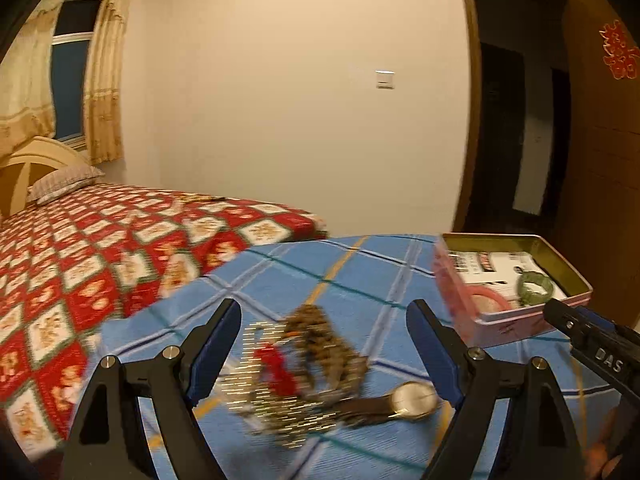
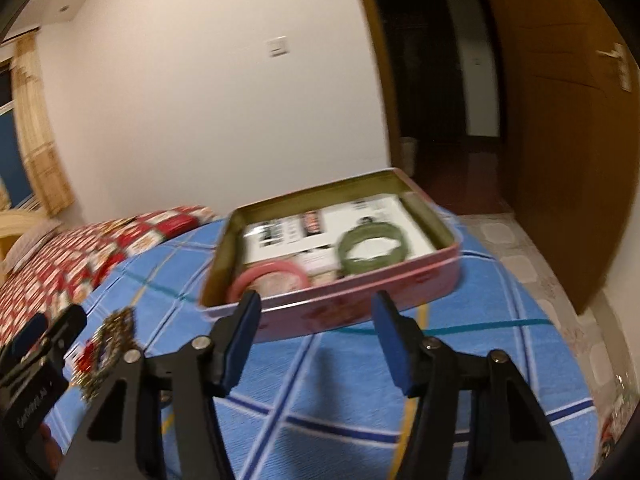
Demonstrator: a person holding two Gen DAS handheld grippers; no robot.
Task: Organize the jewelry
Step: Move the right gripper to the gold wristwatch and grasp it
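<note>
A tangled pile of jewelry (image 1: 304, 364), with brown bead strands, a thin gold chain and a red piece, lies on the blue checked cloth (image 1: 360, 272). A wristwatch (image 1: 412, 400) with a pale dial and brown strap lies at its right. My left gripper (image 1: 322, 344) is open and empty, hovering over the pile. A pink open tin (image 2: 344, 304) holds a green bangle (image 2: 372, 248), a pink bangle (image 2: 268, 276) and a printed card. My right gripper (image 2: 316, 332) is open and empty, just in front of the tin's near wall. The tin (image 1: 504, 320) also shows in the left wrist view.
A bed with a red and white patterned quilt (image 1: 100, 248) lies to the left behind the cloth. A brown open door (image 2: 560, 120) and a dark doorway are at the right. The right gripper's body (image 1: 592, 344) shows at the left view's right edge.
</note>
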